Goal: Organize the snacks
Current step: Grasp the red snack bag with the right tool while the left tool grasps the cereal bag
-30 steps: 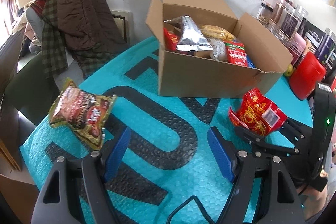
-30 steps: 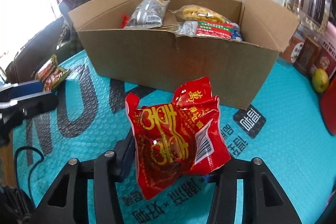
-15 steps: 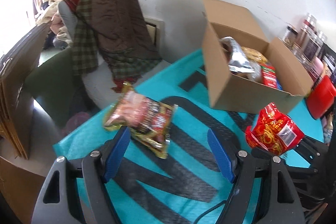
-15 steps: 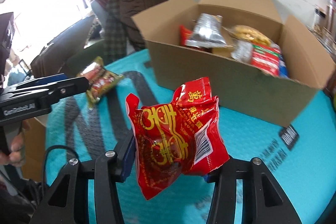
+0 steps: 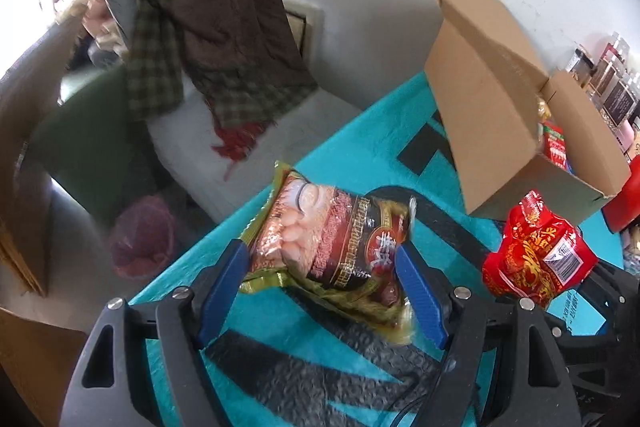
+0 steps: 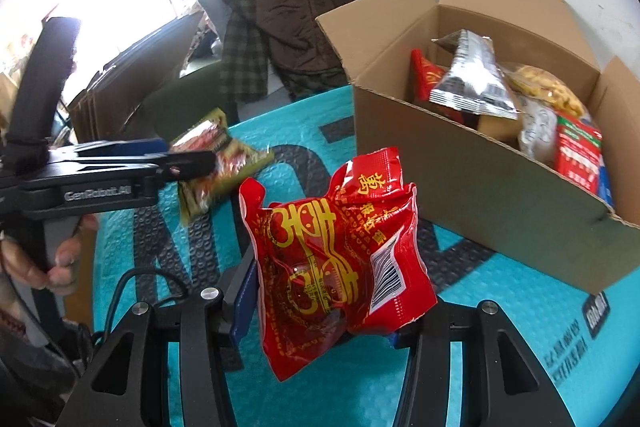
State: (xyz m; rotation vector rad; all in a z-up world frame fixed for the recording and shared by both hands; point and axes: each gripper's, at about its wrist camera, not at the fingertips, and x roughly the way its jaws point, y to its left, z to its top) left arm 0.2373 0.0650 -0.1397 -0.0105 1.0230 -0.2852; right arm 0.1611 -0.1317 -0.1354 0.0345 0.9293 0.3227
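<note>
A brown and gold snack packet lies on the teal mat near its left edge; it also shows in the right wrist view. My left gripper is open, its blue fingers on either side of the packet's near end. My right gripper is shut on a red snack bag and holds it above the mat, in front of the open cardboard box; the bag also shows in the left wrist view. The box holds several snack packets.
The teal mat ends at the left, with a chair draped in a brown coat and plaid scarf beyond. A pink bin stands on the floor. Jars and a red container stand right of the box.
My left gripper has swung left and closed in on the brown packet, which now lies between its open fingers. My right gripper has turned left, still holding the red bag.
</note>
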